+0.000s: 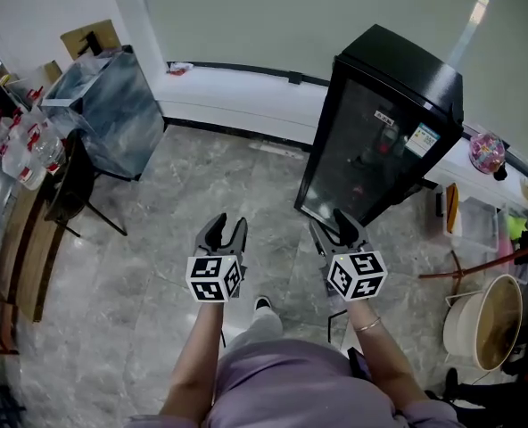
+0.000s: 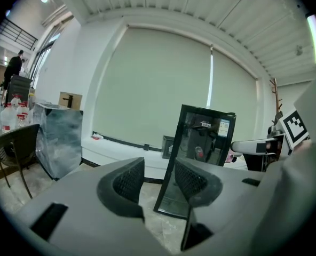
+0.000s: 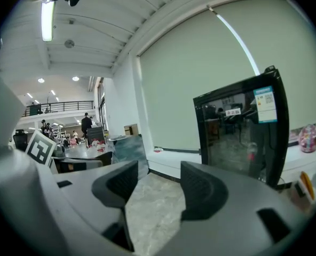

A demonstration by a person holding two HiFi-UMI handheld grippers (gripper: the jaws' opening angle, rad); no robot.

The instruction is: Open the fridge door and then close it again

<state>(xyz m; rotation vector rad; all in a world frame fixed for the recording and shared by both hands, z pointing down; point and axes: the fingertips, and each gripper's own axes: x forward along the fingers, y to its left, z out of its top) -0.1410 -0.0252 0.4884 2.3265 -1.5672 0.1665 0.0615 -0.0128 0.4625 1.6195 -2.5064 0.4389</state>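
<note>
Fridge, a tall black box with a glossy glass door: where is it?
- Upright on the grey marbled stone floor, door closed, just ahead of the right gripper.
- And the tools?
- Left gripper and right both have ribbed dark pads, jaws apart, nothing between them.

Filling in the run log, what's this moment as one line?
stage: facing fridge, not reached | door: shut | left gripper: open, empty | right gripper: open, empty
</note>
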